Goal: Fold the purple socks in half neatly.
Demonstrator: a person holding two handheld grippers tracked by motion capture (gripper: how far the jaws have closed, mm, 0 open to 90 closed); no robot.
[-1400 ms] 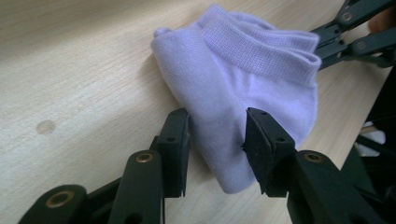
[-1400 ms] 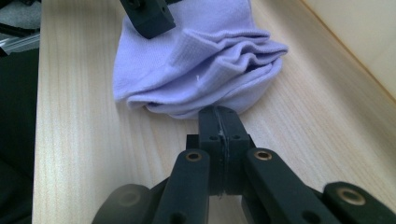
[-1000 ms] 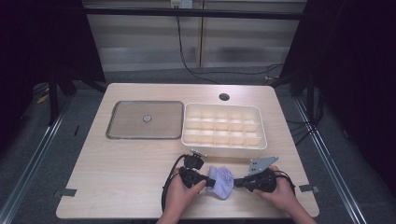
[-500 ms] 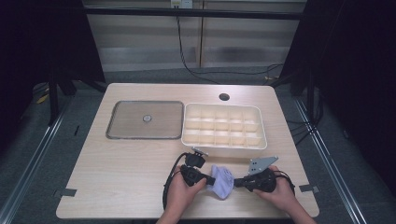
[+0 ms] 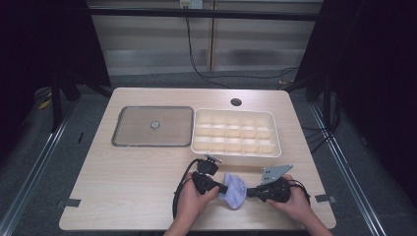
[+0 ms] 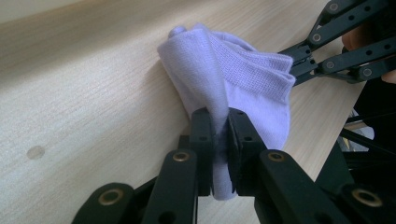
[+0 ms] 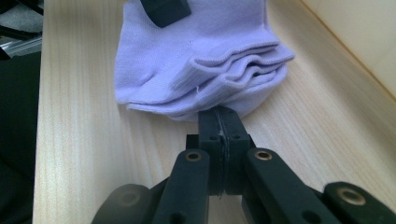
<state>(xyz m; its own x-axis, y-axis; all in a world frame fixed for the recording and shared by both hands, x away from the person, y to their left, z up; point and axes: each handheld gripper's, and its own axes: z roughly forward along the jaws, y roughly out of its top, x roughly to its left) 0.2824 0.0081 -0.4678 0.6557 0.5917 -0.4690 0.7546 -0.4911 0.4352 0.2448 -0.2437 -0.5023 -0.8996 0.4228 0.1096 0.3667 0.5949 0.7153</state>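
Note:
A folded lavender sock (image 5: 236, 189) lies on the wooden table (image 5: 128, 187) near its front edge, between my two grippers. My left gripper (image 5: 225, 189) comes in from the left. Its jaws have just been closing and now pinch a raised fold of the sock (image 6: 243, 84) between the left gripper's (image 6: 218, 123) pads. My right gripper (image 5: 248, 192) comes in from the right. The right gripper (image 7: 218, 114) stands shut, its tips nipping the edge of the sock (image 7: 187, 51) beside the layered cuffs. Both grippers are held by a person's hands.
A white box with several compartments (image 5: 236, 156) stands just behind the grippers. Left of it lies a flat grey tray (image 5: 118, 128) with a small knob at its centre. A round hole (image 5: 236, 102) sits near the table's back edge. The front edge is close below the hands.
My left gripper has closed on the sock's left side and bunched it up a little. The right gripper has kept still.

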